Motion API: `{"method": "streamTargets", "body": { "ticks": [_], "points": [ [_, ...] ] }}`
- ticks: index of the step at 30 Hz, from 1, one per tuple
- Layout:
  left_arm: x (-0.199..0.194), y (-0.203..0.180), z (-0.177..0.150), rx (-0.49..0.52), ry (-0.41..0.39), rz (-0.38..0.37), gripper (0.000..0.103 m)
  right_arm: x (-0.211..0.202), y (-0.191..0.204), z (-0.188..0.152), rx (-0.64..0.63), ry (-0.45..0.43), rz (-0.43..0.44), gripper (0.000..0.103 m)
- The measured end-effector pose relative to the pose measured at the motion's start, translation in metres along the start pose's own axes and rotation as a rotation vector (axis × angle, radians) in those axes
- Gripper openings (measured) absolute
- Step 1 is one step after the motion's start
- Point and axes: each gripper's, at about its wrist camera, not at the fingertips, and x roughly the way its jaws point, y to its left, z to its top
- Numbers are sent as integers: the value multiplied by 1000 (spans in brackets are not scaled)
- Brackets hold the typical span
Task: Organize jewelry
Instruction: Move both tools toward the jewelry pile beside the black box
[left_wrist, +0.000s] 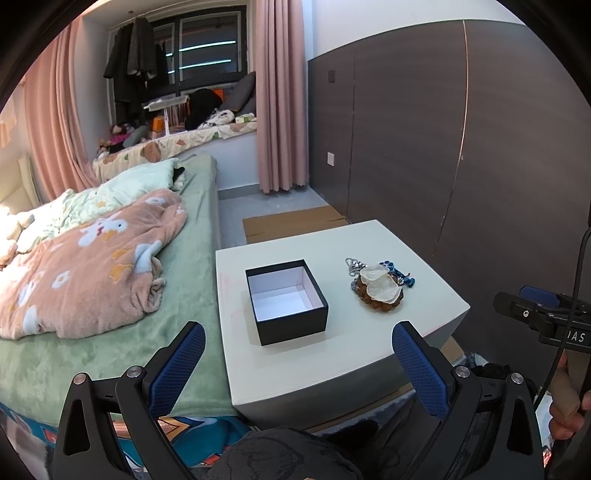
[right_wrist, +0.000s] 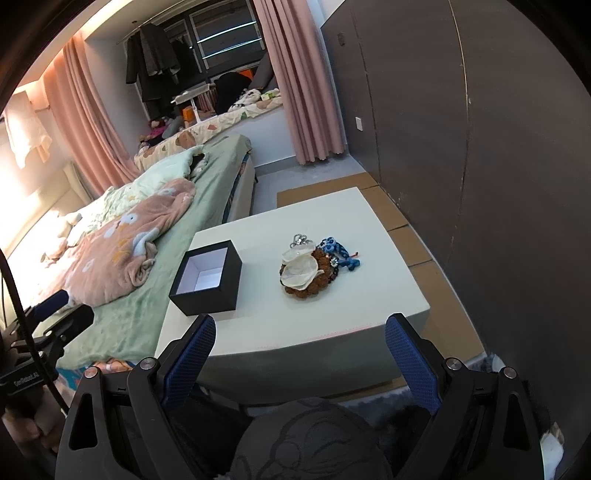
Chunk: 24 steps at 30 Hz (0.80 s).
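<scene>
An open black box (left_wrist: 286, 301) with a white, empty inside stands on the left of a white table (left_wrist: 332, 354). To its right lies a pile of jewelry (left_wrist: 380, 285): white shell pieces on a brown bead bracelet, a silver chain and blue cord pieces. My left gripper (left_wrist: 297, 339) is open and empty, held short of the table's front edge. In the right wrist view the box (right_wrist: 207, 277) and the jewelry pile (right_wrist: 312, 267) lie on the same table (right_wrist: 332, 325). My right gripper (right_wrist: 299, 332) is open and empty, near the front edge.
A bed (left_wrist: 110, 332) with a green sheet and a pink blanket (left_wrist: 85, 266) abuts the table's left side. A dark wardrobe wall (left_wrist: 443, 129) runs along the right. Cardboard (left_wrist: 291, 221) lies on the floor behind the table. The other gripper shows at the right edge (left_wrist: 543, 317).
</scene>
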Motion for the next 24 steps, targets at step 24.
{"method": "streamTargets", "body": {
  "ticks": [24],
  "points": [
    [-15,-8,-2,6,-24,4,101,-15,-3,-4,-8,-28,-20,93]
  ]
}}
